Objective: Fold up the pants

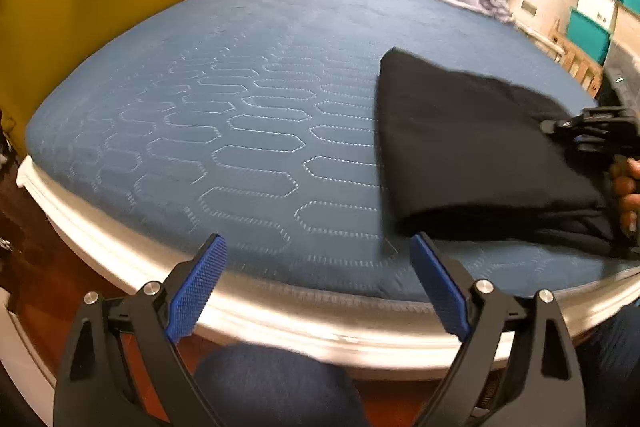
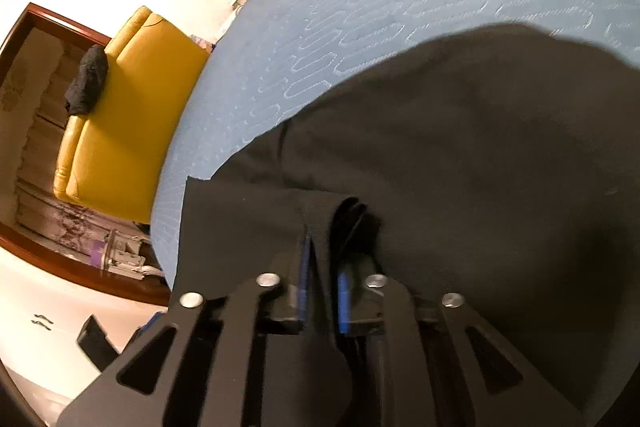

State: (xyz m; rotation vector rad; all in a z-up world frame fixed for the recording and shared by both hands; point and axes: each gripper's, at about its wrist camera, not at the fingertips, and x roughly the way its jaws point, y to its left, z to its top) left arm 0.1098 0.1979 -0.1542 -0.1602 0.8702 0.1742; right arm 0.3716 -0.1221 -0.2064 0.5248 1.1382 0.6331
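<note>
Matt black cloth pants (image 1: 480, 147) lie on the quilted, stitched blue bedcover (image 1: 240, 131); the yellow sofa (image 2: 132, 99) looks like glossy leather.

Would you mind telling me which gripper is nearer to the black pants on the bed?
Right. The right gripper is on the black pants, fabric between its narrow jaws. The left gripper hovers open over the bed's edge, beside them.

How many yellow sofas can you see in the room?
1. The yellow leather sofa stands beside the bed with the blue quilted cover, on its left in the left wrist view. Other parts of the room are out of view.
</note>
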